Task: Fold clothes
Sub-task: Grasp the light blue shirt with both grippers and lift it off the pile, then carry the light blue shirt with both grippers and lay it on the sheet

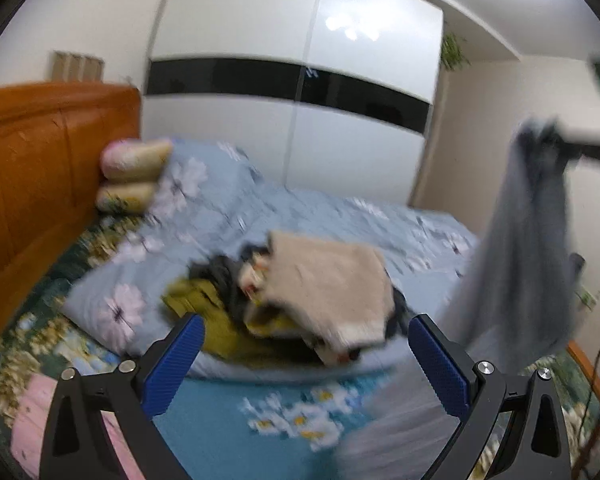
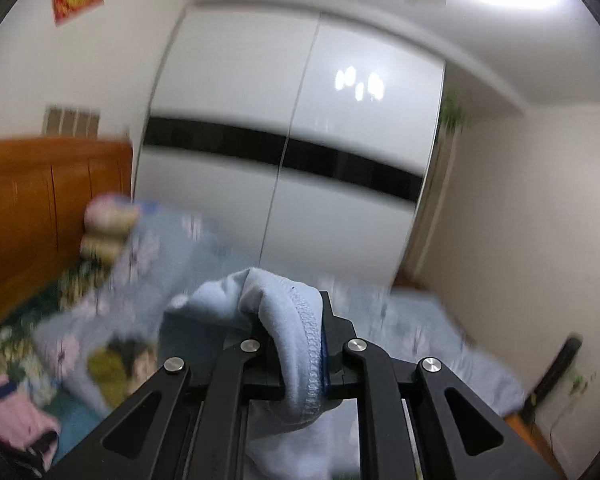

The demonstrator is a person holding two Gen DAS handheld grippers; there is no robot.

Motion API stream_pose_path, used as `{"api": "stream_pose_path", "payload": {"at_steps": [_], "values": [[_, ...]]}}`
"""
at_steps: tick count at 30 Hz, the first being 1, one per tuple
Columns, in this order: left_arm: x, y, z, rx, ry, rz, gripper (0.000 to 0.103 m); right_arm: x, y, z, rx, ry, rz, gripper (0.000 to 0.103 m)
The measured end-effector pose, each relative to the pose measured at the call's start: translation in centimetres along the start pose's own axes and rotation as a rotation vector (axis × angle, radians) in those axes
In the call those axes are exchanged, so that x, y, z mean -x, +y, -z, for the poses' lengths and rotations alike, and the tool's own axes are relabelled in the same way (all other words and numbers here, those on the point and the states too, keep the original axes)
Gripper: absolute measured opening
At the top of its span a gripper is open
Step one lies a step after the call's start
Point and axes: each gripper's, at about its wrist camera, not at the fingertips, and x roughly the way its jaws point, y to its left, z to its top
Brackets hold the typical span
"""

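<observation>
Left wrist alone shows the clothes pile [image 1: 320, 292] beyond the open left tongs [image 1: 306, 354].

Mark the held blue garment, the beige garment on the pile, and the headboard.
blue garment [image 2: 300, 344], right wrist view, stitched hem.
beige garment [image 1: 332, 280], left wrist view, top face.
headboard [image 1: 52, 160], left wrist view, front panel.

Bed [image 1: 204, 432] with quilt [image 1: 228, 208], seemingly clothes pile [image 1: 300, 296]

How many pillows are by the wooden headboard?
2. One pillow lies on top, pinkish at its end, and a second pillow lies right under it, both against the headboard. The blue quilt could hide more.
</observation>
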Motion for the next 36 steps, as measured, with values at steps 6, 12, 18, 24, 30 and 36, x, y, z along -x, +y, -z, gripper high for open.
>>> {"api": "stream_pose_path", "payload": {"at_steps": [6, 12, 18, 24, 30, 36], "values": [[-6.1, -2.0, 6.0, -0.041, 0.214, 0.038, 0.103, -13.3, 0.1, 17.5, -0.044, 0.512, -0.045, 0.012], [-12.5, -6.3, 9.4, -0.079, 0.331, 0.106, 0.103, -18.0, -3.9, 25.9, -0.244, 0.683, -0.064, 0.013], [-18.8, -12.6, 10.4, -0.223, 0.377, 0.23, 0.103, -18.5, -6.8, 26.4, -0.325, 0.636, -0.181, 0.013], [-23.9, -17.7, 9.8, -0.369, 0.368, 0.36, 0.084, -18.2, -7.7, 26.1, -0.315, 0.617, -0.269, 0.013], [-25.6, -20.1, 9.0, -0.444, 0.351, 0.407, 0.022, -17.9, -7.6, 26.4, -0.28, 0.614, -0.321, 0.013], [-24.6, -21.7, 9.0, -0.466, 0.318, 0.474, 0.003, -18.5, -7.3, 26.6, -0.276, 0.624, -0.353, 0.013]]}}
